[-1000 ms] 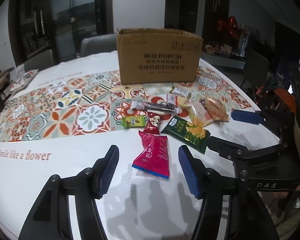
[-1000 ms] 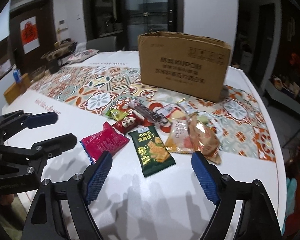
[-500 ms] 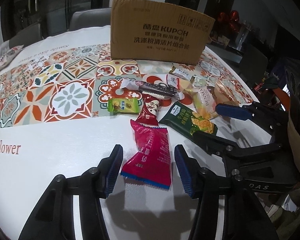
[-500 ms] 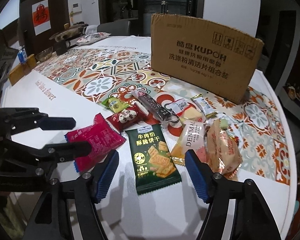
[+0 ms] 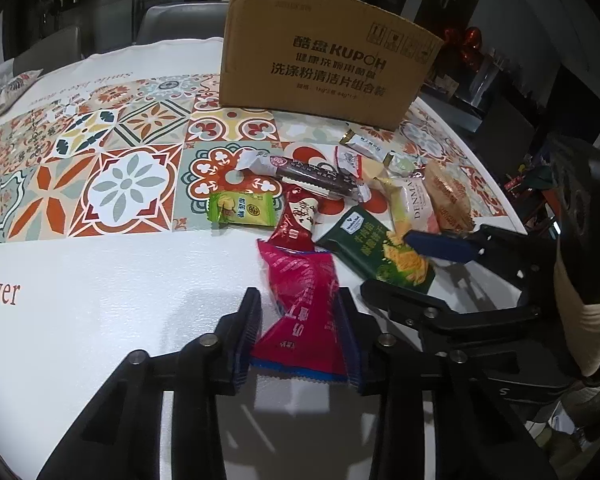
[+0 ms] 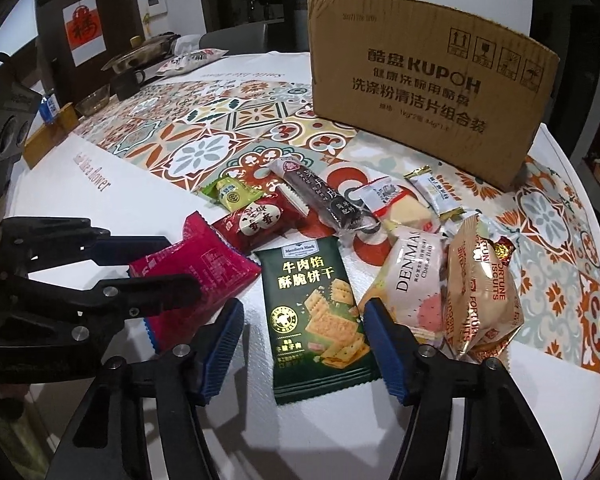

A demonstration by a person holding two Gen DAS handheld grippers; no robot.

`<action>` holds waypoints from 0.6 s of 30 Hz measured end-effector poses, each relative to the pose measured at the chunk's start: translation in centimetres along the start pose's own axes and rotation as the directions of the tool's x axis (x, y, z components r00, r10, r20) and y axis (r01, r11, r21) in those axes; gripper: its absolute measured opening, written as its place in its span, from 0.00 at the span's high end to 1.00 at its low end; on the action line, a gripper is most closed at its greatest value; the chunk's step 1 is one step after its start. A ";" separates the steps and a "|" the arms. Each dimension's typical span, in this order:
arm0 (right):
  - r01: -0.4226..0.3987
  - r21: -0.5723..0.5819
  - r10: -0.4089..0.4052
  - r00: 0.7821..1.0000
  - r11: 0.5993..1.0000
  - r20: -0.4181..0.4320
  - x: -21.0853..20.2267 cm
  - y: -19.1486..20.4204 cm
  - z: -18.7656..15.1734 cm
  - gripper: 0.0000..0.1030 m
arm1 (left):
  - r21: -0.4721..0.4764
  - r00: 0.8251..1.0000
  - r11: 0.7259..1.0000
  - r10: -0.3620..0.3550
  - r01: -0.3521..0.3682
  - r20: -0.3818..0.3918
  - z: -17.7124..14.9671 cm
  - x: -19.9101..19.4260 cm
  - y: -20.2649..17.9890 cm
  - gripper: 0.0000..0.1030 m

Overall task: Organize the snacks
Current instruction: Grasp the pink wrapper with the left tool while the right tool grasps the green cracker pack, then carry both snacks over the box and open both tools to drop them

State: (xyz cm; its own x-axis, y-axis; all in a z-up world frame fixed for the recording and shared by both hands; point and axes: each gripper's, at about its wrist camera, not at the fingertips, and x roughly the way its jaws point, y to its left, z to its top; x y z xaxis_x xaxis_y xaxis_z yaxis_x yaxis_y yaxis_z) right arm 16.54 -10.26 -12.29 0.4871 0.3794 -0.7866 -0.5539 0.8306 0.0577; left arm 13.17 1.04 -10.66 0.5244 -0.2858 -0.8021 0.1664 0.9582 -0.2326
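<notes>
A: Two grippers, status?
B: Left gripper jaws narrow, pinching the pink packet nr the table's front edge. Right gripper jaws wide, straddling the green cracker pack, not touching.

Low wrist views; shared snack pile

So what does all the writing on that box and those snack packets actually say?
"酷盘 KUPOH", "洗涤粉清洁片组合装": cardboard box; the line between them and the small print below are blurred.
"牛肉馅 酥脆饼干": green cracker pack; its small logo is unreadable.
"DENMA…": pale packet, cut off.
"FORTUNE BISCUITS": golden bag.
"…like a flower": tablecloth.
Pink packet, held in the left gripper: unreadable.
Other wrappers: too small.
</notes>
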 end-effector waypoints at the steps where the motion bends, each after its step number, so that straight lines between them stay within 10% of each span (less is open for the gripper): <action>1: -0.003 0.003 0.003 1.000 1.000 -0.004 0.1 0.0 0.0 0.45 | -0.003 1.000 1.000 -0.005 0.005 -0.001 0.0 0.0 0.0 0.70; 18: 0.016 0.117 -0.024 0.998 0.993 0.066 -3.1 0.7 0.0 0.57 | 0.029 0.995 1.000 -0.003 0.000 0.102 -0.6 -3.3 -1.1 0.92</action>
State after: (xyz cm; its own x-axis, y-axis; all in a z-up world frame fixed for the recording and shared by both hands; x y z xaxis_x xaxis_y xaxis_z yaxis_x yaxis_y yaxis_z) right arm 14.65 -10.80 -9.83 0.5437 0.3851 -0.7458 -0.4627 0.8788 0.1164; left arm 10.73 0.98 -8.07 0.6067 -0.2883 -0.7409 0.1902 0.9575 -0.2168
